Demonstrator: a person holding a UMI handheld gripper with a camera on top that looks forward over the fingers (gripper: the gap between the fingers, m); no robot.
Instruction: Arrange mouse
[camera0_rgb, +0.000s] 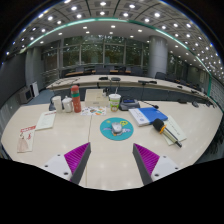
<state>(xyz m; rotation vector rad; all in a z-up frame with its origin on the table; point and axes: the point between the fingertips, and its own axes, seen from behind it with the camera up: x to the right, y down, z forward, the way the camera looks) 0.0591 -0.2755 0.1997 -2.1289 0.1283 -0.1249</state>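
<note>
A grey computer mouse (117, 127) rests on a round teal mouse mat (116, 129) in the middle of the pale table (110, 165). My gripper (111, 160) hangs above the table, well short of the mouse. Its two fingers, with their purple pads (76, 156), stand wide apart and hold nothing. Only bare tabletop shows between them.
Beyond the mat stand a red bottle (75, 96), a white cup (114, 101) and small containers (58, 103). A blue booklet (146, 115) and a yellow-handled tool (169, 130) lie to the right. Papers (45, 121) lie to the left. More desks fill the office behind.
</note>
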